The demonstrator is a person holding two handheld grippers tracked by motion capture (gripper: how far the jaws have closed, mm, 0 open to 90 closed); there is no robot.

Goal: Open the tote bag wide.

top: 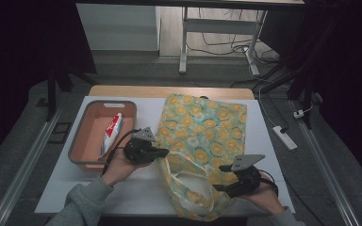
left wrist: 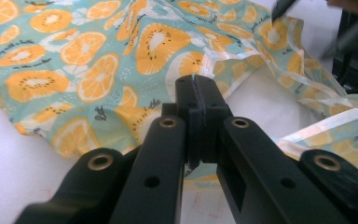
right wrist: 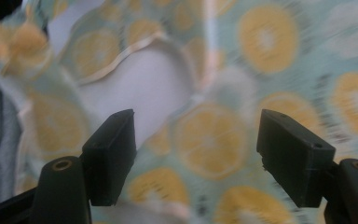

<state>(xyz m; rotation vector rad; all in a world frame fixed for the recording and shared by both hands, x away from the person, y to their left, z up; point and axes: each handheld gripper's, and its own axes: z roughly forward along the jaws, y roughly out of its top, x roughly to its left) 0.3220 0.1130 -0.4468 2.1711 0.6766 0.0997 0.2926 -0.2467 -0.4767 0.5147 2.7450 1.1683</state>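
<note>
The left claw [top: 162, 152] is resting at the near left edge of the fruit-print bag [top: 202, 132], its 2 jaws pressed together; whether cloth is pinched between them I cannot tell. The right claw [top: 222, 177] is hovering over the bag's near end, jaws wide apart. Behind the left claw, a tube [top: 111, 133] is lying in the bin [top: 79, 136].

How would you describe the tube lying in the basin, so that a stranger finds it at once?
On the white table, look left of the orange-patterned fabric bag to the salmon-pink basin. The tube lies along its right inner side. It is white and red, the one item inside.
</note>
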